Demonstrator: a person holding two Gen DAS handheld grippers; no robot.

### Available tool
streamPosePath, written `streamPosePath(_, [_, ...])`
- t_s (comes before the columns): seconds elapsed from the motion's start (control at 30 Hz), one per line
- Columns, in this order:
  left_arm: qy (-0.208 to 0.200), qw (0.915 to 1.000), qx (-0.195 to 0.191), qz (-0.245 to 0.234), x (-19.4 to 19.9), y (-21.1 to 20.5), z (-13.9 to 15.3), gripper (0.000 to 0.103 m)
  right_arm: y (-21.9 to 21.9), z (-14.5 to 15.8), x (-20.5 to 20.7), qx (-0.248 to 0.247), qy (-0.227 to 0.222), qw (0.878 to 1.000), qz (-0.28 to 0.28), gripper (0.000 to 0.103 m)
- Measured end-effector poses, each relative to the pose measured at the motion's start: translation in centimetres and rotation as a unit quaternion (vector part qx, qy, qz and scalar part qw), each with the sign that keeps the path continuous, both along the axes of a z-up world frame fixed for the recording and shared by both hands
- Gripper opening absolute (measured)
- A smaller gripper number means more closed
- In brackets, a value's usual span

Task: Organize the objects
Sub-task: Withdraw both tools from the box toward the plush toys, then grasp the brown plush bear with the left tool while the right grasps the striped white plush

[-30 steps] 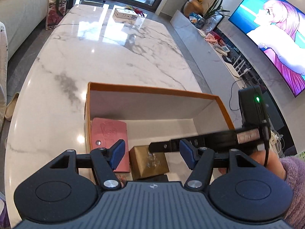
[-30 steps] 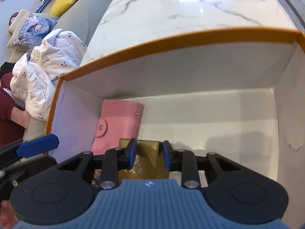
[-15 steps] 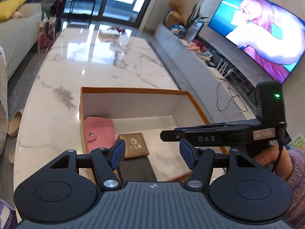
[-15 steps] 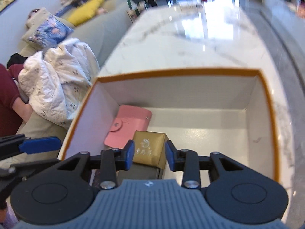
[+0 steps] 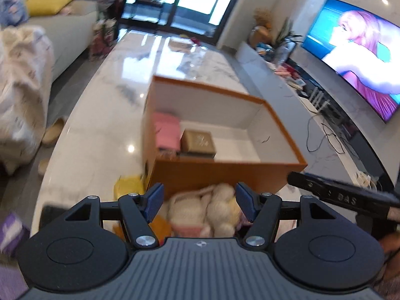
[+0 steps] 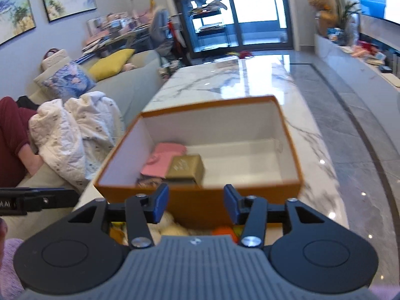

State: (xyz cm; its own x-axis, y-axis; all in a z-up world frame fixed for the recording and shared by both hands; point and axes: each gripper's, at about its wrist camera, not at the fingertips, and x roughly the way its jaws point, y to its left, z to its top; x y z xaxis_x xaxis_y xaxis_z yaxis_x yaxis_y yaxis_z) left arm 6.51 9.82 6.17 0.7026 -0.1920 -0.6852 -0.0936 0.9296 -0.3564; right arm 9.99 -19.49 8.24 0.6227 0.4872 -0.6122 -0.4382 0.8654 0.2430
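Orange cardboard box [image 5: 220,175], open-topped and white inside, standing on the marble table [image 5: 100,135] in a living room. Lying in its near-left corner: pink wallet [image 5: 167,131] flat on the floor, gold box [image 5: 198,141] just to its right, resting on something dark and flat. Rest of the interior bare and white. Left gripper [image 5: 200,201] hovering outside the near wall of the box, blue pads spread wide, pinching nothing. Beyond those pads, on the table against the near wall: cream plush toy [image 5: 212,210], blurred, with a yellow object [image 5: 128,186] to the left. Right gripper [image 6: 196,203] likewise on the near side of the box, jaws parted and just now opening wider, empty between them. Seen past its fingers: same plush toy [image 6: 170,227] and something orange [image 6: 223,232], too blurred to name. Grey sofa [image 6: 130,85] along the left, carrying a yellow cushion [image 6: 111,62], a blue patterned cushion [image 6: 67,78] and a white quilt [image 6: 75,130]. Television [image 5: 357,57] lit on the right wall. Glass doors [image 6: 240,10] at the far end.
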Motion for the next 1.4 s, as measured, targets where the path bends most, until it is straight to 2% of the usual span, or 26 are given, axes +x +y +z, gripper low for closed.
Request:
streamPosePath(0.07, [0.001, 0.9996, -0.020, 0.020, -1.0, 0.5, -0.9, 0.074, -0.8, -0.9, -1.2, 0.000, 0.003, 1.000, -0.016, 0.056])
streamPosePath(0.13, [0.004, 0.9988, -0.028, 0.040, -1.8, 0.6, -1.8, 0.074, -1.5, -1.7, -2.4, 0.002, 0.002, 0.999, -0.035, 0.067])
streamPosePath(0.23, [0.010, 0.9969, -0.026, 0.073, -2.7, 0.9, -3.3, 0.074, -2.5, -3.1, -3.9, 0.002, 0.002, 0.998, -0.066, 0.068])
streamPosePath(0.37, [0.024, 0.9920, -0.049, 0.114, -3.9, 1.7, -5.9, 0.074, -3.6, -5.2, -4.9, 0.016, 0.005, 0.996, -0.088, 0.068])
streamPosePath(0.53, [0.039, 0.9866, -0.076, 0.139, -4.6, 1.9, -8.0, 0.074, -4.0, -7.6, -5.4, 0.015, 0.013, 0.994, -0.104, 0.068])
streamPosePath(0.67, [0.047, 0.9827, -0.098, 0.150, -4.7, 1.8, -9.1, 0.075, -4.1, -8.3, -5.1, 0.017, 0.011, 0.993, -0.115, 0.068])
streamPosePath(0.87, [0.066, 0.9761, -0.125, 0.165, -4.0, 2.0, -10.5, 0.075, -4.4, -9.0, -4.4, 0.042, 0.026, 0.993, -0.108, 0.076])
streamPosePath(1.17, [0.078, 0.9730, -0.126, 0.177, -2.7, 1.7, -11.4, 0.076, -4.3, -10.0, -3.3, 0.072, 0.052, 0.990, -0.106, 0.081])
streamPosePath(1.27, [0.071, 0.9762, -0.107, 0.175, -2.6, 1.5, -11.4, 0.076, -4.1, -10.7, -2.6, 0.090, 0.081, 0.988, -0.098, 0.082])
streamPosePath(1.4, [0.063, 0.9799, -0.081, 0.171, -2.6, 1.2, -11.4, 0.076, -4.1, -11.5, -2.1, 0.110, 0.099, 0.984, -0.096, 0.085])
